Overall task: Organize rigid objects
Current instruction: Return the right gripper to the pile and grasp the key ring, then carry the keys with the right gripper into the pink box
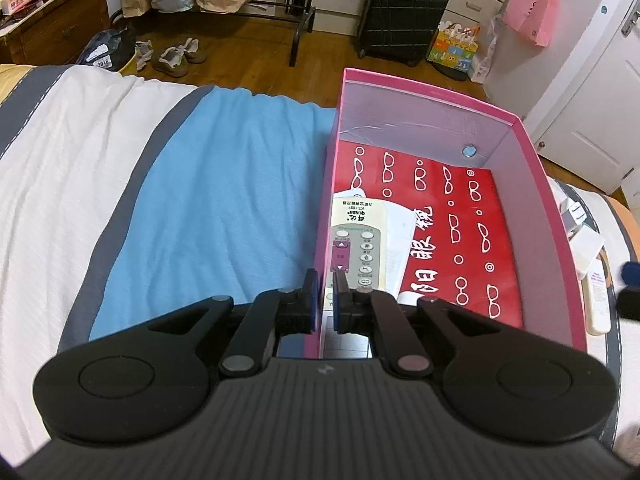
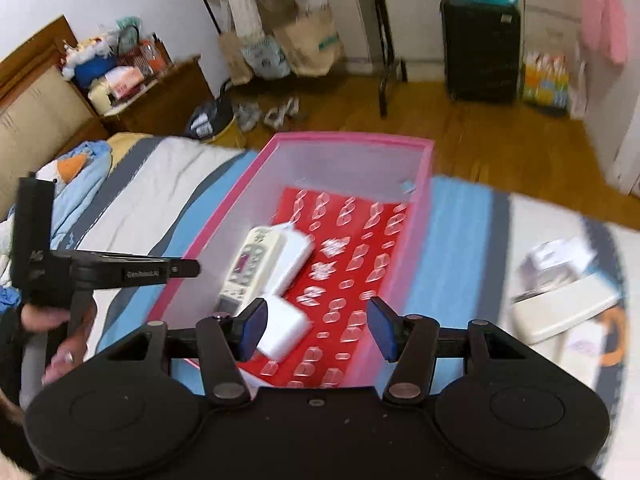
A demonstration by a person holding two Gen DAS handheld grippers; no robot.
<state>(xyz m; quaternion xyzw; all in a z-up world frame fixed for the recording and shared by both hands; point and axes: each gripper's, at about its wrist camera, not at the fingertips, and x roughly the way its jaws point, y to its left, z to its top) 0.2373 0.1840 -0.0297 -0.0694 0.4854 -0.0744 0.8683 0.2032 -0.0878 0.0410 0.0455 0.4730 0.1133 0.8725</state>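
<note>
Left gripper (image 1: 326, 296): pads clamped on the left wall of the pink box (image 1: 536, 168). Right gripper (image 2: 318, 330): jaws apart, nothing between them, above the box's near end. Cream remote control (image 1: 356, 240): inside the box, along its left wall, on a white card (image 2: 294, 254). White block (image 2: 286, 330): inside the box, at its near end. The box rests on a striped bed cover (image 1: 180, 208).
</note>
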